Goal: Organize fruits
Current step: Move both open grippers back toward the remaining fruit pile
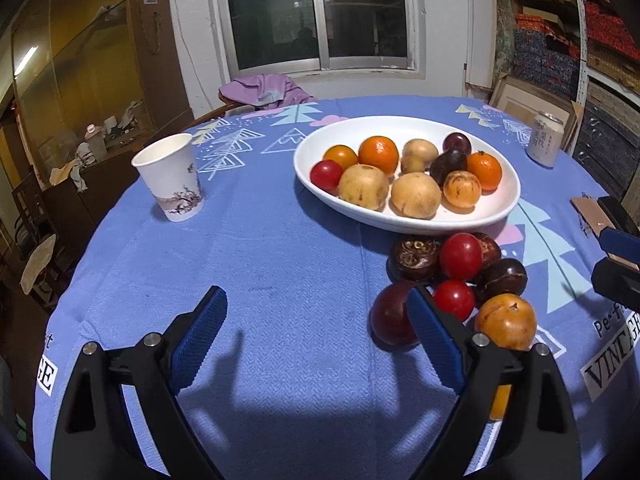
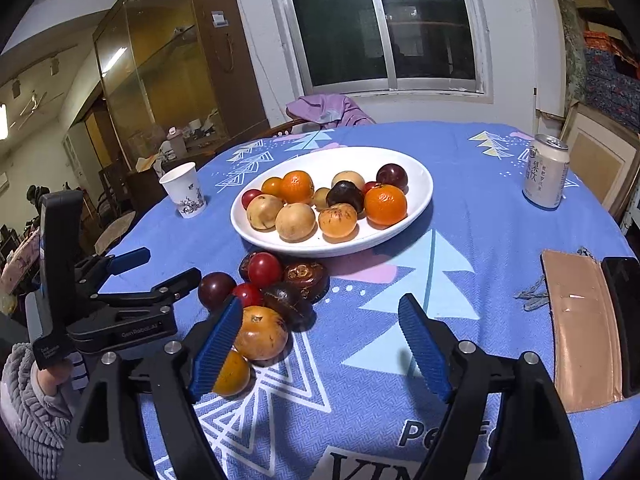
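Round glossy fruits [image 1: 460, 280] cluster beside the oval white plate [image 1: 500, 208]; both ridged-padded grippers [image 1: 316, 312] [image 2: 320, 316] gape, empty.

Fruit bowl mid-table, loose fruit piled just in front of it.

The oval bowl [image 2: 420, 200] sits on the tablecloth [image 2: 460, 280] with oranges, plums and other fruits inside. Right at its near rim, a cluster of loose fruit [image 2: 280, 280] lies on the cloth, pieces touching one another. Left of the bowl stands a paper cup [image 2: 184, 194]; far right, a drink can [image 2: 545, 172]. Nearer on the right lie a wallet [image 2: 580, 328] and, just beyond it, a phone [image 2: 624, 320]. Behind the table, a garment [image 2: 326, 110] drapes over a chair, under the window [image 2: 384, 24].
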Demonstrator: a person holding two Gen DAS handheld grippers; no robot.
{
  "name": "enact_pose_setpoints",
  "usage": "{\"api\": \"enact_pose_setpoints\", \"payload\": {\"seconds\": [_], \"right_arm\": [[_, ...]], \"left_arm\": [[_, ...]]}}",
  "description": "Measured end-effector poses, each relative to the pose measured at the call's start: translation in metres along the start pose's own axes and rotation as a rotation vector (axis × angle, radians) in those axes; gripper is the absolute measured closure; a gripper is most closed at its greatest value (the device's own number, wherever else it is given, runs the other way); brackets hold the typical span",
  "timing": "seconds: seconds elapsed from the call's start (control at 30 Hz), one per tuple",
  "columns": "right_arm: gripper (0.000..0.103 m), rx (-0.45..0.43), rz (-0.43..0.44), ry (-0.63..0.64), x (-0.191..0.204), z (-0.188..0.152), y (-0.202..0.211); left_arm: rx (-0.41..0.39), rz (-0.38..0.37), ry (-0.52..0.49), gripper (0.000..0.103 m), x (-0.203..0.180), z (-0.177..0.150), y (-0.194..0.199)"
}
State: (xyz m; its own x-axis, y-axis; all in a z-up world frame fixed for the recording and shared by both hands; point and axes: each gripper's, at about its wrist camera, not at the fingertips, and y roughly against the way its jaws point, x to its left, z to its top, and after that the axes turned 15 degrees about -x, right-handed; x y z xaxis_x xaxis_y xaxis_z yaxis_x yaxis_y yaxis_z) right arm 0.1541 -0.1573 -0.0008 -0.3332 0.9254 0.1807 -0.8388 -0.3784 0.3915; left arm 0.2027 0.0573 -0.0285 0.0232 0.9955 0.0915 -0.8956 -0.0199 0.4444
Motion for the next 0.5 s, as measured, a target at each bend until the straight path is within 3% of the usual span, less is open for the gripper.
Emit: {"api": "enact_pose_setpoints", "payload": {"seconds": [0.37,0.5], "right_arm": [[0.020,0.015,-0.006,0.000,0.000,0.000,-0.002],[0.020,0.021,-0.012,0.000,-0.001,-0.001,-0.004]], "left_arm": [[0.019,-0.061,-0.001,0.012,-0.010,-0.001,-0.011],[0.061,-0.116,-0.013,0.012,-0.018,-0.003,-0.020]]}}
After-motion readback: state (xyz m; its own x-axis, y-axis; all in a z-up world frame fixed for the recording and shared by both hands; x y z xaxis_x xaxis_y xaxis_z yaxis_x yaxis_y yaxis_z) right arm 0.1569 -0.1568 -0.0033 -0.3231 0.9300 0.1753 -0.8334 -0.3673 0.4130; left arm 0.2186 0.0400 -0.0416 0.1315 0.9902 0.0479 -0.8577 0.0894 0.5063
